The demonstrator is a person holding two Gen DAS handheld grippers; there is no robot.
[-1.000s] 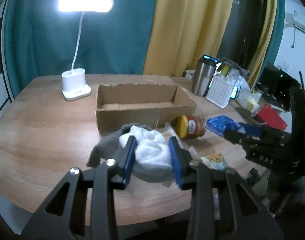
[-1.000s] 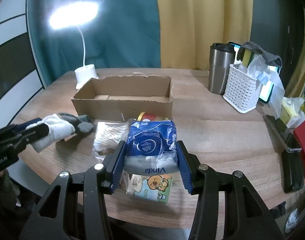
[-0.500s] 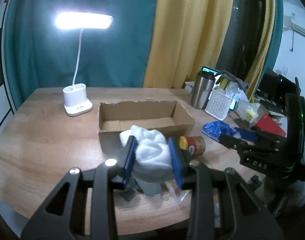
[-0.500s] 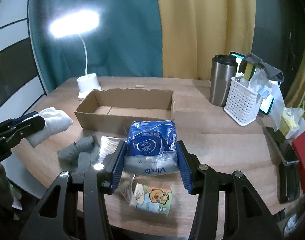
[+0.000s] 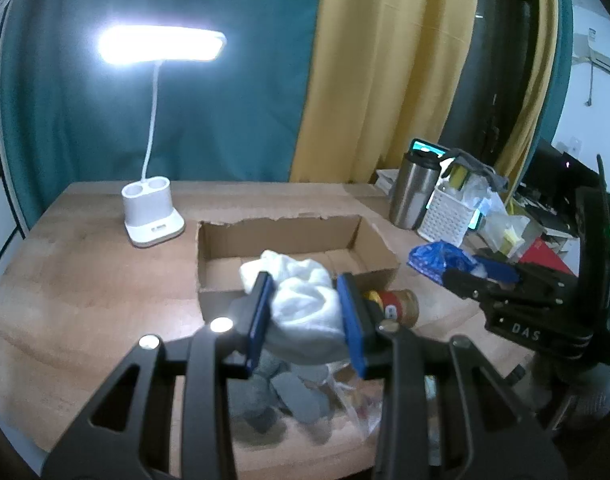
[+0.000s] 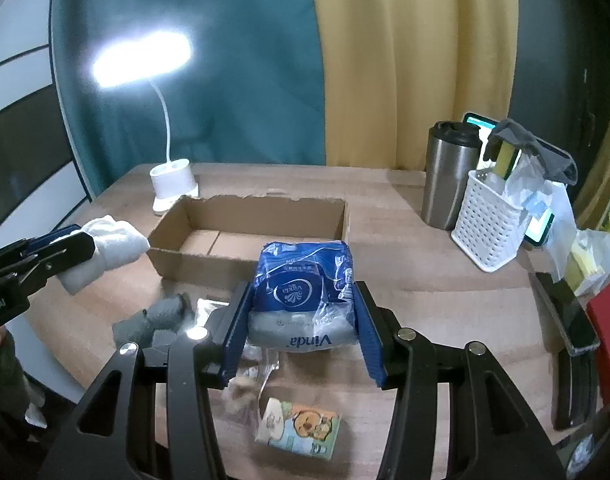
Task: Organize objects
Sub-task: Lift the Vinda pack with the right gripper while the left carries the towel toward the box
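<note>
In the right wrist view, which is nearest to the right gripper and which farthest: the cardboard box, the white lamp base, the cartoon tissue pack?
1. Cartoon tissue pack, on the table under the right gripper.
2. Cardboard box, ahead at the middle.
3. White lamp base, far left behind the box.

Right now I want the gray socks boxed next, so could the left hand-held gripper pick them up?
Probably not yet. The left hand-held gripper is shut on the white cloth, so its fingers are full. The gray socks lie uncovered on the table in front of the cardboard box.
</note>
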